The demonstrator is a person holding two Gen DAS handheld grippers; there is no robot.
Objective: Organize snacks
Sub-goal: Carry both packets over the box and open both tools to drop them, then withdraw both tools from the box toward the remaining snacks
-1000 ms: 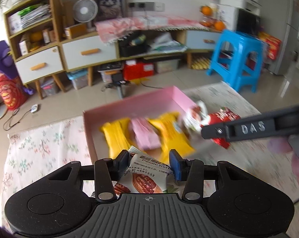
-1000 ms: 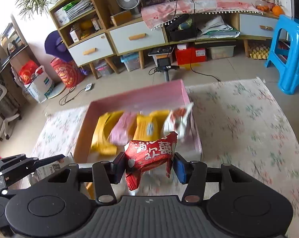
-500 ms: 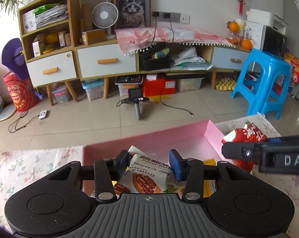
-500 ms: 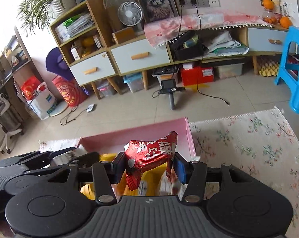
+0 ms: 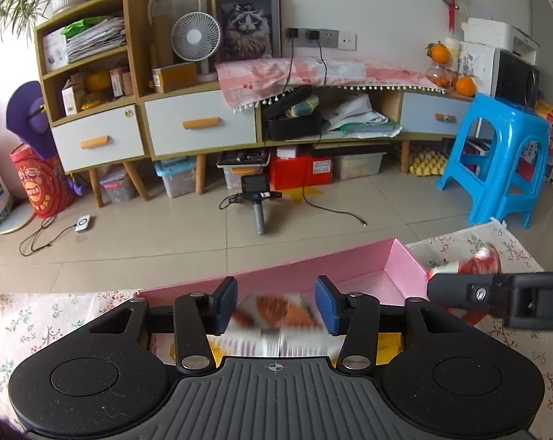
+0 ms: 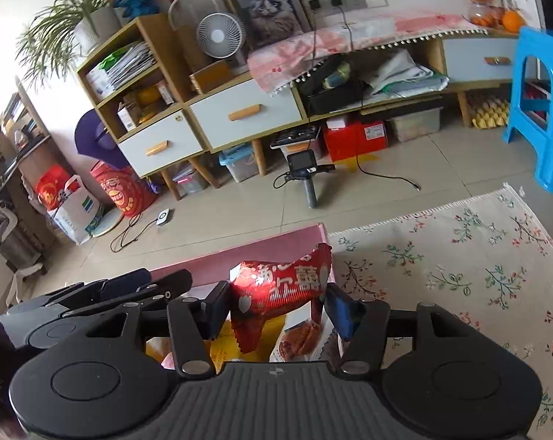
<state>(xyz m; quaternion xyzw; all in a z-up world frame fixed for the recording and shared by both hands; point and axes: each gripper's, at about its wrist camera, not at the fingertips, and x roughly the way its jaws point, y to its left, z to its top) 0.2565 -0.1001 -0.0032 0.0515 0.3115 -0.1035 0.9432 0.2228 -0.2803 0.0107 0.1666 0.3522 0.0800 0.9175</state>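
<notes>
My left fingers point(image 5: 275, 306) have just been opening, and the white pecan snack packet point(image 5: 276, 317), blurred between the blue pads, sits clear of both of them, released above the pink box point(image 5: 353, 262). My right fingers point(image 6: 278, 310) have likewise just been spreading: the red snack bag point(image 6: 281, 289) stands between them with a gap showing at the right pad, though whether the left pad touches it I cannot tell. Both packets hang over the open box, which rests on a flowered cloth point(image 6: 459, 256) spread over the bench. Beneath the right fingers, yellow packets point(image 6: 236, 344) and a packet printed with pastries point(image 6: 300, 337) already lie inside the box, so part of the sorting looks done. By my reading, these two drops are under way and not yet settled. No loose snacks show on the visible cloth, though most of the box floor is hidden behind my grippers.
</notes>
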